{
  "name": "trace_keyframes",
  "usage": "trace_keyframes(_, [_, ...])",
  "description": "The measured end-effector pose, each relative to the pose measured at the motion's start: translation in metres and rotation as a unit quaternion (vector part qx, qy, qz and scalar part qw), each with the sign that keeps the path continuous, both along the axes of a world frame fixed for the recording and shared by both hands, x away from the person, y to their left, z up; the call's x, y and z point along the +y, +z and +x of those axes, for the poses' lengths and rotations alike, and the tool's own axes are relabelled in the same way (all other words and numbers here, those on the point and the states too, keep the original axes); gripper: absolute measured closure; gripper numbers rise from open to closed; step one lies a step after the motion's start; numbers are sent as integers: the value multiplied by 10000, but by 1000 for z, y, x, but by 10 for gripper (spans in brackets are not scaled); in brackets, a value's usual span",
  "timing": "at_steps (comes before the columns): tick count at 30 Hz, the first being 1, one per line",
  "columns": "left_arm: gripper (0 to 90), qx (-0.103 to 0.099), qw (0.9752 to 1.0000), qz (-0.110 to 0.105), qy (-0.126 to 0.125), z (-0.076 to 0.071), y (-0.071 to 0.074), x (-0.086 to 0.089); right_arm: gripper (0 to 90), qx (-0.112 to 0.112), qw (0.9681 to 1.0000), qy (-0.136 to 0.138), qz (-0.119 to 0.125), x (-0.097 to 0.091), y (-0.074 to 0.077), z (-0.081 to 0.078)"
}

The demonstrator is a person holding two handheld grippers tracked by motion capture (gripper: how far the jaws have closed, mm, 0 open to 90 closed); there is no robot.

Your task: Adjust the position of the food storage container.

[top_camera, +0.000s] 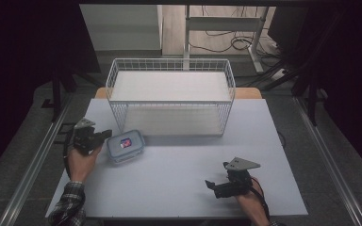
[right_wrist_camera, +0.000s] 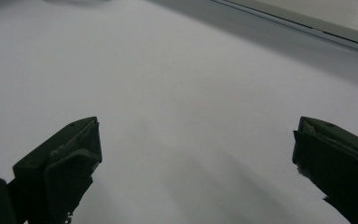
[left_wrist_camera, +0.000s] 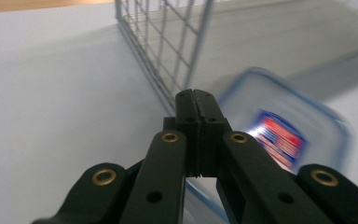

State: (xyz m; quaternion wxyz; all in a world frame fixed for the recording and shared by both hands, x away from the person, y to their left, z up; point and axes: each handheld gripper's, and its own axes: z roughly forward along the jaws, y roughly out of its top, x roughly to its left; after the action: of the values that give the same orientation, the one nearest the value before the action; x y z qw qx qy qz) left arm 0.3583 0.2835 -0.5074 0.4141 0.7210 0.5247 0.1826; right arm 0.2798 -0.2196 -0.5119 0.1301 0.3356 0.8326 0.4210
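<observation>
The lidded container (top_camera: 126,146) sits at three o'clock, just beside the clenched, empty left hand-held gripper (top_camera: 104,135); the right hand-held gripper (top_camera: 210,184) rests released, well apart.

The left gripper (top_camera: 90,139) is black, with brass-ringed pivots on its linkage arms and a grey three-cornered plate on top. The right gripper (top_camera: 219,184) is black too, with its own grey plate and a dark cable. The near-left sleeve (top_camera: 68,207) is plaid.
</observation>
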Motion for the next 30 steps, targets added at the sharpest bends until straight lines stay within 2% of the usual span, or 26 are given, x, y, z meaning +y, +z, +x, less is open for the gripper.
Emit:
trace_keyframes(3, [900, 198, 9998, -34, -25, 14, -9, -3, 11, -2, 10000, 8, 15, 0, 0, 0])
trace_keyframes(7, [900, 265, 9995, -110, -112, 16, -11, -6, 11, -3, 10000, 18, 9, 0, 0, 0])
trace_keyframes(10, [900, 323, 9991, -110, -252, 13, -11, -11, 11, 12, 10000, 31, -3, 0, 0, 0])
trace_keyframes(13, [900, 484, 9974, 32, -534, 7, -14, -25, 11, -13, 10000, 45, -14, 0, 0, 0])
trace_keyframes(18, [900, 539, 9952, 91, -818, -2, -12, -41, 10, -26, 10000, 53, -10, -1, 1, -1])
trace_keyframes(24, [900, 700, 9894, -107, -1271, -7, -12, -61, 11, -13, 10000, 67, -25, 0, 1, -2])
trace_keyframes(26, [900, 755, 9862, -186, -1464, -9, -12, -71, 11, -10, 10000, 66, -20, 0, 1, -1])
trace_keyframes(29, [900, 815, 9816, -181, -1715, -11, -12, -88, 10, 0, 10000, 63, -25, 0, 1, -1])
trace_keyframes(30, [900, 815, 9816, -181, -1715, -11, -12, -88, 10, 0, 10000, 63, -25, 0, 1, -1])
